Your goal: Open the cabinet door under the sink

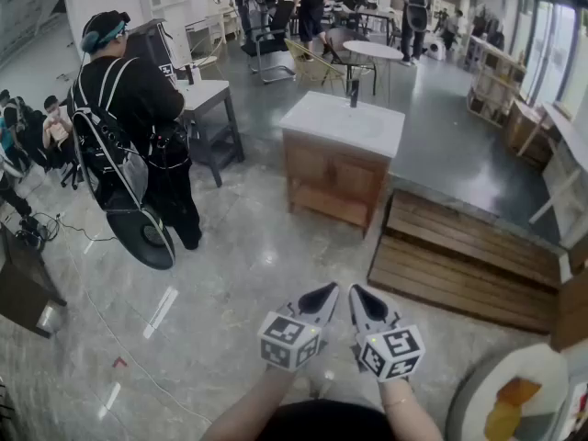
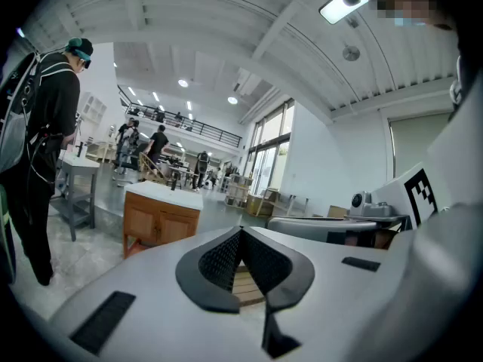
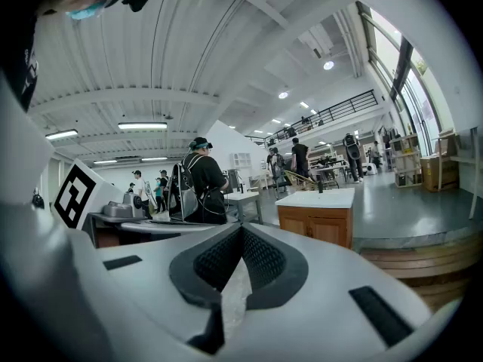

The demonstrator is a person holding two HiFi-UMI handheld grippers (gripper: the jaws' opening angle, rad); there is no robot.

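Observation:
The sink cabinet (image 1: 333,178) is a small wooden unit with a white basin top (image 1: 344,120) and a dark faucet. It stands on the tiled floor some way ahead of me, and its two doors look closed. It shows left of the jaws in the left gripper view (image 2: 161,222) and right of them in the right gripper view (image 3: 318,223). My left gripper (image 1: 328,291) and right gripper (image 1: 357,292) are held side by side low in the head view, well short of the cabinet. Both are shut with nothing between the jaws, as seen in the left gripper view (image 2: 241,231) and the right gripper view (image 3: 241,229).
A person in black (image 1: 138,122) with a backpack stands left of the cabinet beside a grey table (image 1: 209,110). A low wooden platform (image 1: 464,265) lies to the cabinet's right. A dark cabinet (image 1: 23,288) is at the far left. More people and tables stand farther back.

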